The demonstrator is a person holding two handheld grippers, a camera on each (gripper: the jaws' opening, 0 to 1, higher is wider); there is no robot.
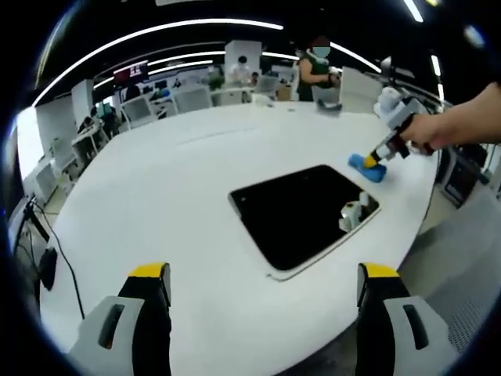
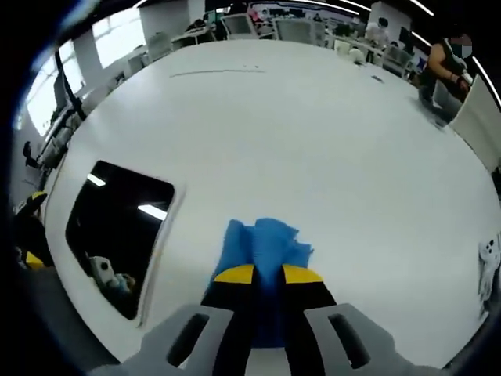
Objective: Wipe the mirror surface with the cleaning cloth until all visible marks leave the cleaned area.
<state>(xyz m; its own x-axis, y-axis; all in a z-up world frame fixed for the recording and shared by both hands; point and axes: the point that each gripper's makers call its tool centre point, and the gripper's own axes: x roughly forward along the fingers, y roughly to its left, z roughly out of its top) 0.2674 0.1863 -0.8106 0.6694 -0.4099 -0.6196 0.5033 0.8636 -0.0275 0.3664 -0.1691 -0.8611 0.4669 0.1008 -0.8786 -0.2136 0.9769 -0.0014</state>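
A dark rectangular mirror (image 1: 301, 213) with a white rim lies flat on the white table (image 1: 172, 180); in the right gripper view the mirror (image 2: 117, 223) sits at the left. A blue cleaning cloth (image 1: 366, 167) rests on the table just past the mirror's far right corner. My right gripper (image 2: 268, 274) is shut on the blue cloth (image 2: 266, 244), pressing it to the table beside the mirror. A hand holds that right gripper (image 1: 383, 153) in the left gripper view. My left gripper (image 1: 264, 282) hovers open above the table's near edge, in front of the mirror, holding nothing.
A person (image 1: 317, 69) stands at the table's far side, with chairs (image 1: 192, 98) and desks behind. A cable (image 1: 66, 266) hangs off the table's left edge. A white object (image 2: 489, 262) lies at the table's right edge in the right gripper view.
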